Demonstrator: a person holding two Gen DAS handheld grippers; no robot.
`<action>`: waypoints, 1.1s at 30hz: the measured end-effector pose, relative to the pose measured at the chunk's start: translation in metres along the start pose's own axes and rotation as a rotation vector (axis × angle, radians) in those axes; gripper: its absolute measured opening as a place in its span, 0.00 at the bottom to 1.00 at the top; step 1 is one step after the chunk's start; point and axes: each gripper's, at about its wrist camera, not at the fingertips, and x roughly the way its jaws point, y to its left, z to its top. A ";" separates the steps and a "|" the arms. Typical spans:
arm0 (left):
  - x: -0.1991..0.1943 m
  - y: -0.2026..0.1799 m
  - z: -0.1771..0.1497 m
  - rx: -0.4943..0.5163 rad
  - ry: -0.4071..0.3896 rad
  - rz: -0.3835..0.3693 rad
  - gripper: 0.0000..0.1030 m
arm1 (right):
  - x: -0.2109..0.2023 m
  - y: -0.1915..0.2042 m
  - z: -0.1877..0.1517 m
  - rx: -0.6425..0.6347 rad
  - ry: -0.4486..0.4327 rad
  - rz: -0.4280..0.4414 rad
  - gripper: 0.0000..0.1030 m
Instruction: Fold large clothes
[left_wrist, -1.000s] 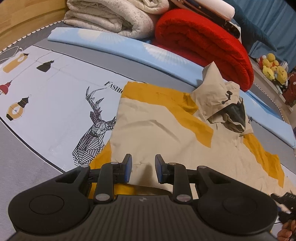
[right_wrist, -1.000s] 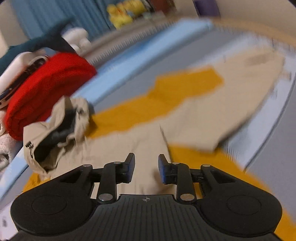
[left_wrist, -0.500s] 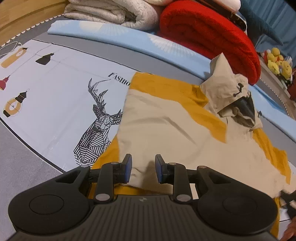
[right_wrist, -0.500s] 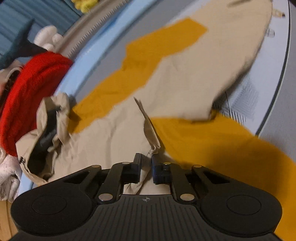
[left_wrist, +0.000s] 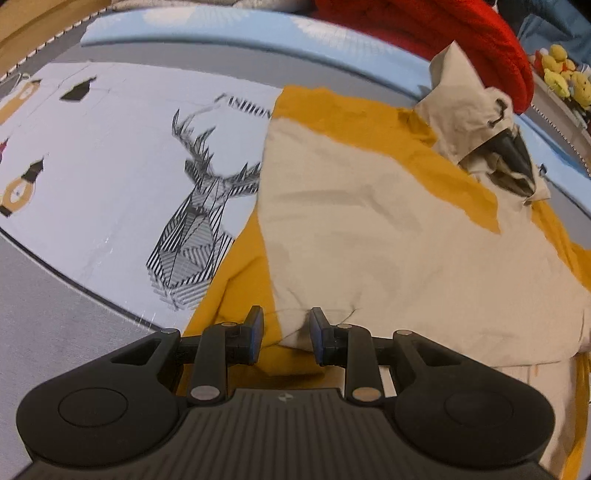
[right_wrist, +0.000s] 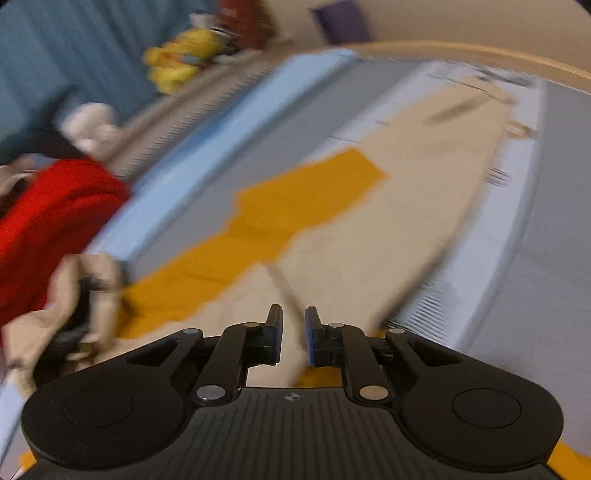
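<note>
Left wrist view: hooded jacket (left_wrist: 388, 236), beige with mustard-yellow panels, spread flat on printed bed sheet (left_wrist: 110, 155); hood (left_wrist: 476, 122) crumpled, dark lining showing, near red blanket (left_wrist: 443, 33). Sheet print: line-drawn deer head (left_wrist: 199, 229), lettering partly legible, "FASHION" probably. Left gripper (left_wrist: 284, 325) fingers apart over jacket hem. Right wrist view, blurred: right gripper (right_wrist: 293, 328) fingers narrowly apart above beige cloth, nothing visibly pinched.
</note>
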 end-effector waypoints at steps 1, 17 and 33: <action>0.006 0.003 -0.003 -0.008 0.021 0.016 0.29 | 0.001 0.004 0.000 -0.015 0.012 0.057 0.14; -0.011 -0.007 -0.003 -0.022 -0.017 0.020 0.35 | 0.047 -0.011 -0.012 0.029 0.324 0.016 0.21; -0.078 -0.067 -0.021 0.169 -0.151 -0.058 0.42 | -0.035 0.026 0.027 -0.232 0.042 0.134 0.23</action>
